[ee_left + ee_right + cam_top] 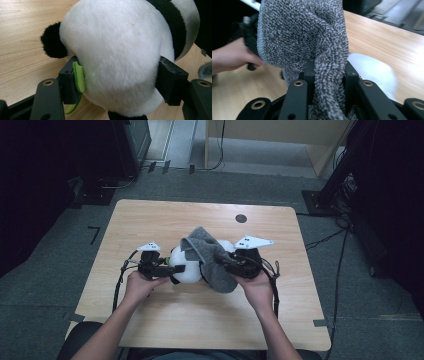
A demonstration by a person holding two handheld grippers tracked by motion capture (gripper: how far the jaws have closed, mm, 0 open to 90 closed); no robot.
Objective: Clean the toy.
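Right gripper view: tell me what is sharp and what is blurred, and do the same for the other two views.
Right gripper view: grey towel pile crisp, table behind soft. Left gripper view: plush panda evenly lit, fur slightly soft, green tag clear. High view: table bright, surroundings dark, both grippers small and low in detail.

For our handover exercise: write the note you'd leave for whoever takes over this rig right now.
Left claw: shut on the panda, holding it on the table.
Right claw: shut on the grey cloth.
Cloth lies draped over the panda's right side, partly covering it.
Done: both things gripped, cloth on the panda.
Left: probably wiping or wrapping the panda; its left part is bare.
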